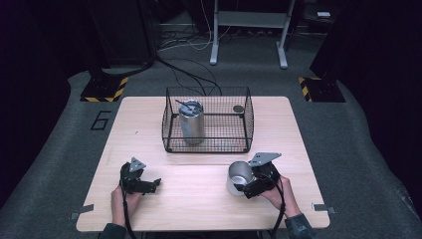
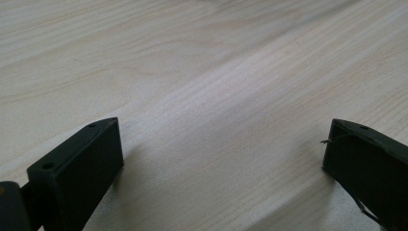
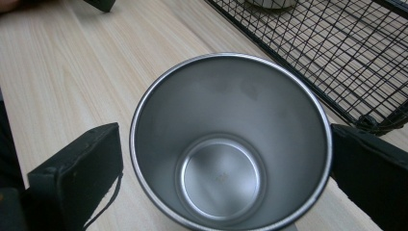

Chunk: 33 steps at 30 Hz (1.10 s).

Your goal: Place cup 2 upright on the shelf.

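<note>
R gripper (image 1: 247,185) around steel cup (image 1: 239,175) (L gripper (image 1: 149,185) low, wide).

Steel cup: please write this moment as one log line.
right gripper: astride cup, jaws wide | left gripper: open, empty | basket: holds tumbler

Cup (image 1: 239,175) before the basket (image 1: 206,144) — tumbler (image 1: 191,122) inside, left.

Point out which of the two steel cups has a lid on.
The steel cup inside the wire basket, standing upright with a lid. The other cup, between the right gripper's jaws, is open and empty.
</note>
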Each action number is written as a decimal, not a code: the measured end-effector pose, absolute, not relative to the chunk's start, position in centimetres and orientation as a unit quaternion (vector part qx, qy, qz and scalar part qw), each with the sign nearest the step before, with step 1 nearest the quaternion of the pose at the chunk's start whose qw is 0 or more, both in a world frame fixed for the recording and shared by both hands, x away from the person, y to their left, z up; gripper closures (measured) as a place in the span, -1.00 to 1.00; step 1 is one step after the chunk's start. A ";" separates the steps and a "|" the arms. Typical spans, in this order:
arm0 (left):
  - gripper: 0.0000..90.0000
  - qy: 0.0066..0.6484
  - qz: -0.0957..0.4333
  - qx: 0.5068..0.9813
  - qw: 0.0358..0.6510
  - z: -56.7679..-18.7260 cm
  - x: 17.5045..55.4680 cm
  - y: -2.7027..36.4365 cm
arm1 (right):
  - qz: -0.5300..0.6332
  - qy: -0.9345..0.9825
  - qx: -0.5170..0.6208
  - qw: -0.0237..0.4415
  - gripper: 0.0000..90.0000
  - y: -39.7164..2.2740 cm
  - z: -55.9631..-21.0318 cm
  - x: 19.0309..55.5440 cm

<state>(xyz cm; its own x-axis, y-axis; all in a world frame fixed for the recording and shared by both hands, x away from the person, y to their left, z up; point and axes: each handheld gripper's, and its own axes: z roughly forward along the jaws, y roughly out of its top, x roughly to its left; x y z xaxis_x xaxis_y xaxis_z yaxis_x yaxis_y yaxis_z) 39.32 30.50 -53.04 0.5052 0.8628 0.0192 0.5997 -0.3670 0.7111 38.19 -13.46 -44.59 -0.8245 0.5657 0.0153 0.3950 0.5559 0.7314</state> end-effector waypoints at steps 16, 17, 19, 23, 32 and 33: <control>-1.00 0.456 0.199 0.802 0.330 -53.0 39.3 30.5 | 0.362 0.881 0.280 0.120 -0.90 -12.7 -44.9 38.6; -1.00 0.456 0.199 0.802 0.330 -53.0 39.3 30.5 | 0.361 0.882 0.279 0.119 -0.90 -12.7 -44.9 38.6; -1.00 0.456 0.199 0.802 0.329 -53.0 39.3 30.5 | 0.363 0.881 0.279 0.121 -0.90 -12.6 -44.9 38.6; -1.00 0.460 0.198 0.800 0.331 -53.1 39.3 30.5 | 0.362 0.881 0.282 0.119 -0.90 -12.6 -44.9 38.6; -1.00 0.460 0.200 0.799 0.331 -53.1 39.3 30.5 | 0.363 0.879 0.283 0.126 -0.89 -12.5 -45.0 38.6; -1.00 0.460 0.200 0.799 0.331 -53.1 39.3 30.5 | 0.362 0.879 0.284 0.126 -0.88 -12.5 -45.0 38.5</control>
<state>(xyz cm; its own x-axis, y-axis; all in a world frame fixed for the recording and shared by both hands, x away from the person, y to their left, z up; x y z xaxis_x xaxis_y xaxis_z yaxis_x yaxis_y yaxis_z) 39.31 30.47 -53.08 0.4972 0.8675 0.0157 0.6024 -0.3582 0.7133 38.55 -12.51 -44.98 -0.8065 0.5911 -0.0153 0.4089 0.5762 0.7077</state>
